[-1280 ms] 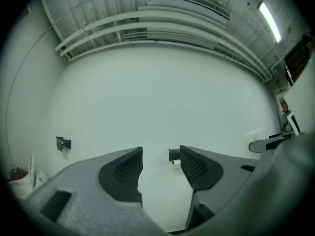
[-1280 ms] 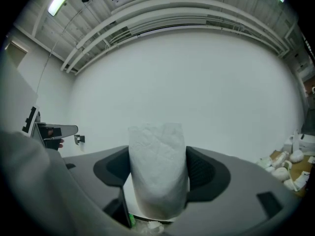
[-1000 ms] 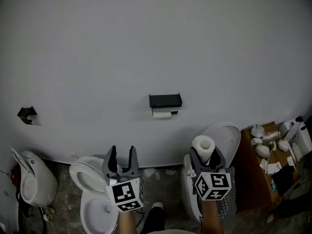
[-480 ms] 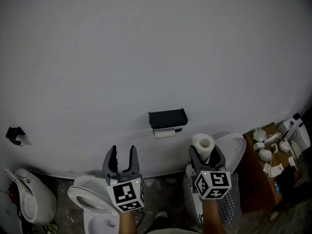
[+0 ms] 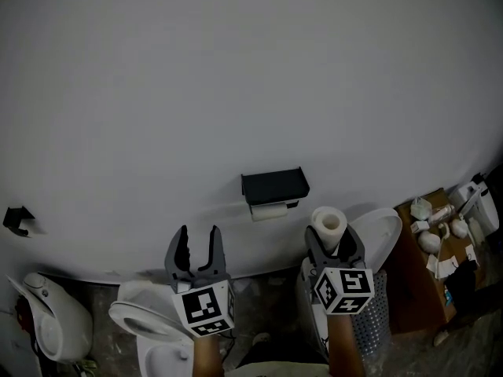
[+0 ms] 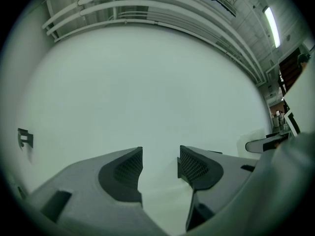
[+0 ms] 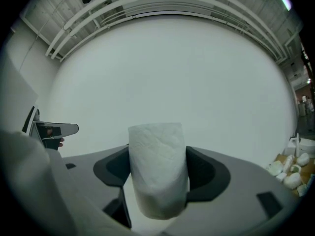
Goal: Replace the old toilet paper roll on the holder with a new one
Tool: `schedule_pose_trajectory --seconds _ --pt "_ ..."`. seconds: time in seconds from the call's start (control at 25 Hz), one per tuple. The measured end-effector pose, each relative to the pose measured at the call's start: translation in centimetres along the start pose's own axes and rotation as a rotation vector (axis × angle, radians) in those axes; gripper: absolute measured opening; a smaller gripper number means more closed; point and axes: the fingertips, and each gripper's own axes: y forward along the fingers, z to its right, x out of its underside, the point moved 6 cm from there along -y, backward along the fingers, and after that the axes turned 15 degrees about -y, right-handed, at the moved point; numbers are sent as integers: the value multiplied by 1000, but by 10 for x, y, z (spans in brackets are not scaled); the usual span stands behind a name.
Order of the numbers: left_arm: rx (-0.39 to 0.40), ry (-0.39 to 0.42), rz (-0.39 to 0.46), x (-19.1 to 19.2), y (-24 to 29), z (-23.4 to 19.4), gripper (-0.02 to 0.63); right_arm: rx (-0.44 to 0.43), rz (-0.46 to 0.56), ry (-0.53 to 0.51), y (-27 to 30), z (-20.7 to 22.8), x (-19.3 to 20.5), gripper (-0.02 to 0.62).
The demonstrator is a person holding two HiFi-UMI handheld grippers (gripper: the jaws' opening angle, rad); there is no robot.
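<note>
new roll [image 5: 328, 225]: upright, gripped by the right claw [image 5: 334, 248], lower centre-right of frame; carried ready for fitting. old roll [image 5: 269, 210]: nearly spent, under the black holder [image 5: 274, 185] on the wall [image 5: 236, 69], frame centre; not yet removed. left claw [image 5: 196, 248]: jaws apart, empty, likely kept free to pull the old roll.

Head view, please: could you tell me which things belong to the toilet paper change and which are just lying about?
Part of the job:
new roll, clamped in the right gripper
black wall holder with the old roll
left gripper, open and empty

Just lying about:
toilet bowl, lower left
white toilet lid
cluttered wooden table
small black wall bracket
</note>
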Motion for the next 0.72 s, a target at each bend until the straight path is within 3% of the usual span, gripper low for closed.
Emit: schedule_pose_trajectory --seconds 0.72 --pt "-36 11 10 -3 27 28 219 -43 22 14 30 34 -7 314"
